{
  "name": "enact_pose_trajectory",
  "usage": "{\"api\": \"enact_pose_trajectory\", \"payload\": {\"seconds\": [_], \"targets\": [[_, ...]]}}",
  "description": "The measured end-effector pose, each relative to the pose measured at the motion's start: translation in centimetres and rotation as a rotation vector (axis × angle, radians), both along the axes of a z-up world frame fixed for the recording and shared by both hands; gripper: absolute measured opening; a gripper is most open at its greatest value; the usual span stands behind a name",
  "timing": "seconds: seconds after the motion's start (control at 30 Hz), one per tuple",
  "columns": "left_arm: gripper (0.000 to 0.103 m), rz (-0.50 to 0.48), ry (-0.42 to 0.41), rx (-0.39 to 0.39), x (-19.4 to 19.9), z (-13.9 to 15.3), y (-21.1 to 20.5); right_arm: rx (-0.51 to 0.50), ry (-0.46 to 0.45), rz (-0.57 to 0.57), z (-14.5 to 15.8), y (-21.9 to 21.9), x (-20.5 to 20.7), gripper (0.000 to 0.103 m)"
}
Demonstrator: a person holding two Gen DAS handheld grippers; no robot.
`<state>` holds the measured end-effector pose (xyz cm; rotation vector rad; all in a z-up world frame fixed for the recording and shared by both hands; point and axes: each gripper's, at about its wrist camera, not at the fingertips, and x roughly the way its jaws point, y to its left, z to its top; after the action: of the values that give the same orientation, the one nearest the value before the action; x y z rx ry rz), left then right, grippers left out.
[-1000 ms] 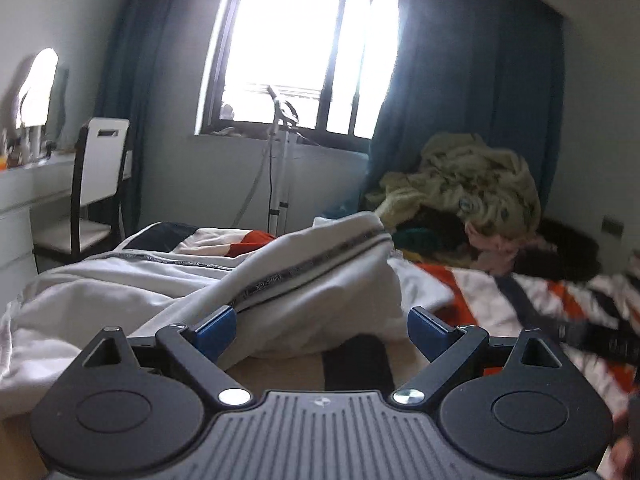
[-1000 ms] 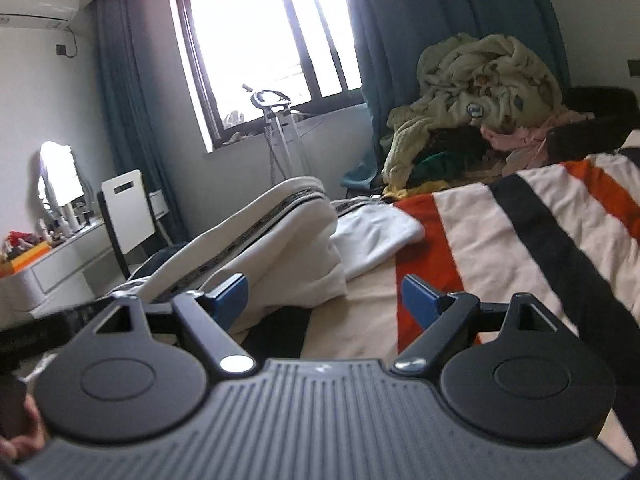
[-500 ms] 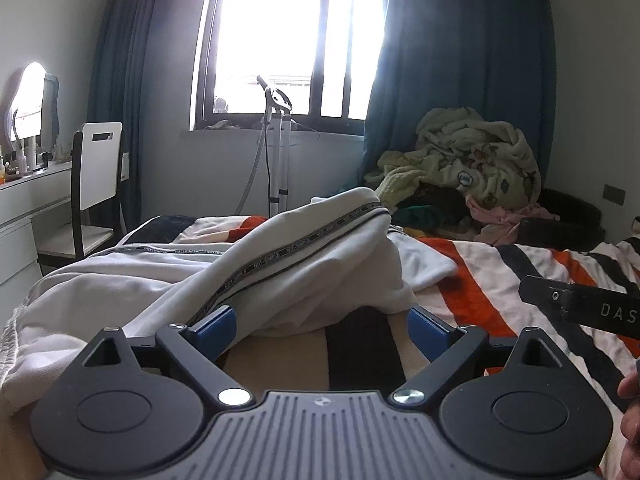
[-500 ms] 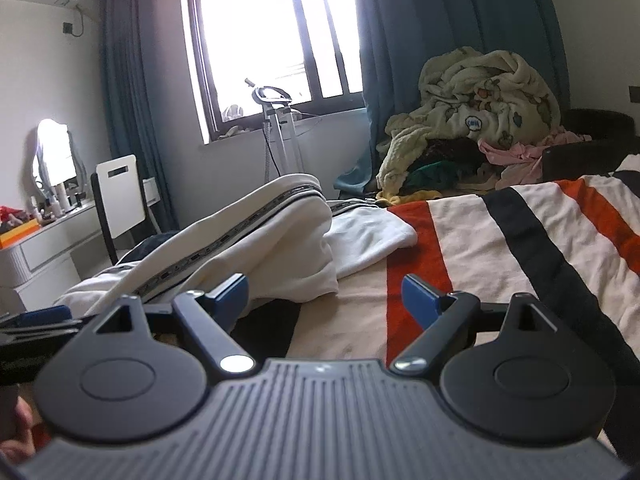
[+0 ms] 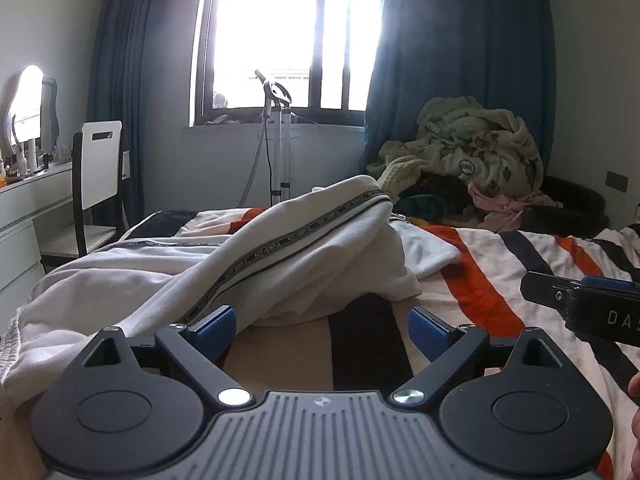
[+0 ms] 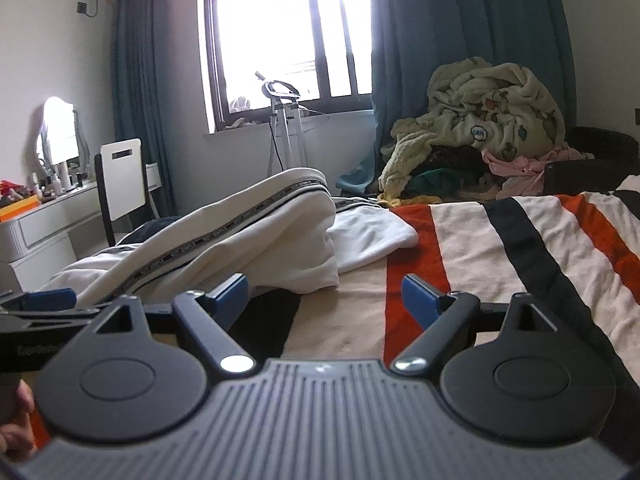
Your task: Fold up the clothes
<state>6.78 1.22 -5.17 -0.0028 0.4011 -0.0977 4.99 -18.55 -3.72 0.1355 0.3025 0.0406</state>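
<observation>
White cotton garment with a lettered trim band (image 5: 256,264) lies heaped on the striped blanket-covered bed (image 5: 480,280). My left hand-held gripper (image 5: 322,326) and right hand-held gripper (image 6: 324,294) gape, empty; I'd pinch matching hem corners.

White garment (image 5: 304,256), dark lettered stripe, lies bunched, humped, on striped bedspread (image 5: 492,280).

Straight ahead, a bright barred window (image 5: 292,36) between dark blue curtains (image 5: 460,64). Off left, a white chair (image 5: 98,164), dresser (image 5: 28,204) and lit mirror (image 5: 25,110). Below, a striped bedspread (image 6: 500,248); grey-white walls (image 5: 44,20).
</observation>
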Motion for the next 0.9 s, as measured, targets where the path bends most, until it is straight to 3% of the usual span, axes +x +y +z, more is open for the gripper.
{"api": "enact_pose_trajectory", "payload": {"seconds": [0.17, 0.4, 0.5, 0.73, 0.9], "targets": [[0.094, 0.005, 0.09, -0.042, 1.1, -2.1, -0.3, 0.015, 0.024, -0.037, -0.2, -0.4, -0.1, 0.086], [0.094, -0.047, 0.131, 0.068, 5.3, -4.6, -3.2, 0.074, 0.075, -0.102, -0.6, -2.4, 0.5, 0.086], [0.094, -0.056, 0.13, 0.063, 8.3, -5.3, -4.0, 0.078, 0.084, -0.16, -0.1, -4.0, 0.8, 0.085], [0.094, -0.055, 0.043, 0.163, 17.2, -5.3, -7.2, 0.089, 0.006, -0.318, 0.9, -9.1, 1.3, 0.085], [0.095, -0.082, -0.067, 0.278, 25.5, -3.1, -10.5, 0.083, 0.071, -0.324, -1.6, -10.2, 4.4, 0.085]]}}
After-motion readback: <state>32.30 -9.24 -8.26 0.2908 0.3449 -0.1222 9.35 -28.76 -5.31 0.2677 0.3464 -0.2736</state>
